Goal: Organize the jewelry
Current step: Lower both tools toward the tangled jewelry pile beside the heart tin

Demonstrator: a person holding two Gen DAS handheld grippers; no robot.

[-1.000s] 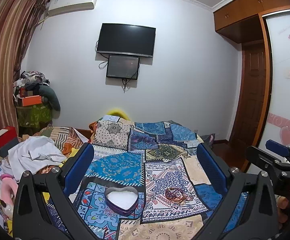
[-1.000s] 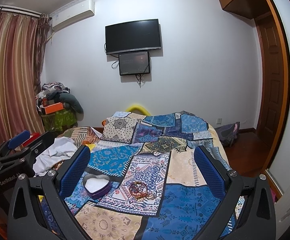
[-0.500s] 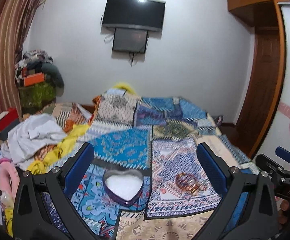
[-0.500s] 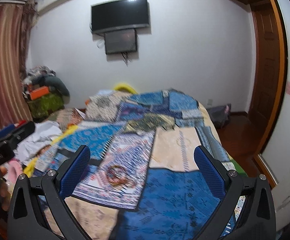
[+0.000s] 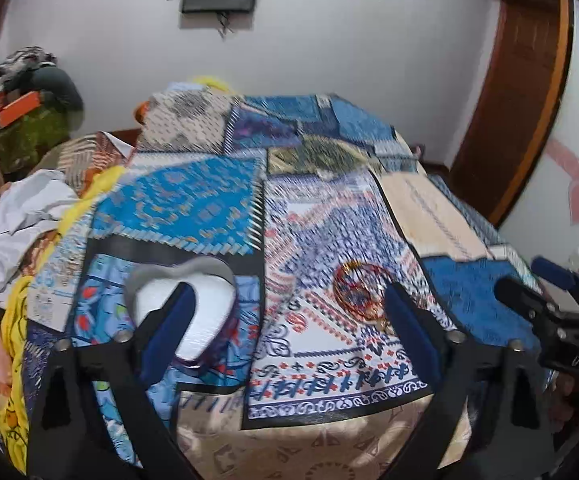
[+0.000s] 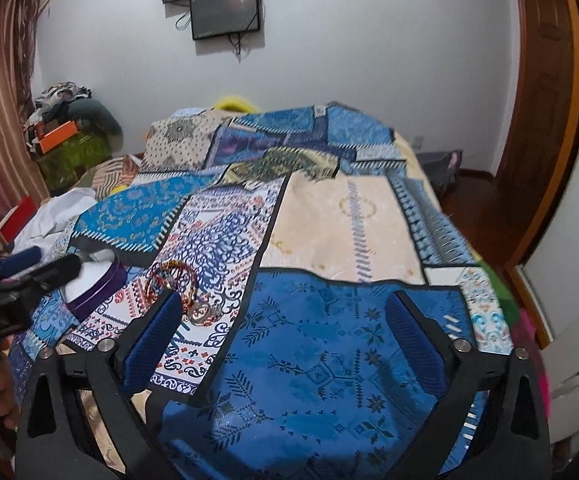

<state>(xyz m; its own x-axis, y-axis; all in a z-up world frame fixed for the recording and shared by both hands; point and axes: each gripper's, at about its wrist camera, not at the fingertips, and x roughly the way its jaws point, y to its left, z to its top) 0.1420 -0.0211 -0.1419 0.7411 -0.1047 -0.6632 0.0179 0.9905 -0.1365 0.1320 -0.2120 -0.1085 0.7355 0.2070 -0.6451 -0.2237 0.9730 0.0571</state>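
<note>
A purple heart-shaped box [image 5: 209, 300] with a white lining lies open on the patchwork bedspread [image 5: 313, 240]. A pile of red and gold bangles [image 5: 359, 290] lies to its right. My left gripper [image 5: 289, 320] is open and empty above the bed's near end, its left finger over the box. My right gripper [image 6: 285, 320] is open and empty over a blue patch, its left finger beside the bangles [image 6: 173, 280] and a small ring [image 6: 199, 314]. The box shows in the right wrist view [image 6: 97, 288], partly hidden by the left gripper.
White clothes [image 5: 21, 208] and yellow cloth [image 5: 13, 320] lie along the bed's left side. A heap of boxes and clothes [image 6: 69, 132] stands in the far left corner. A wooden door [image 6: 545, 120] is at the right. A screen [image 6: 225, 12] hangs on the wall.
Both grippers have moved forward and tilted down toward the bed. The box and bangles now lie close under the fingers. Both stay open.
</note>
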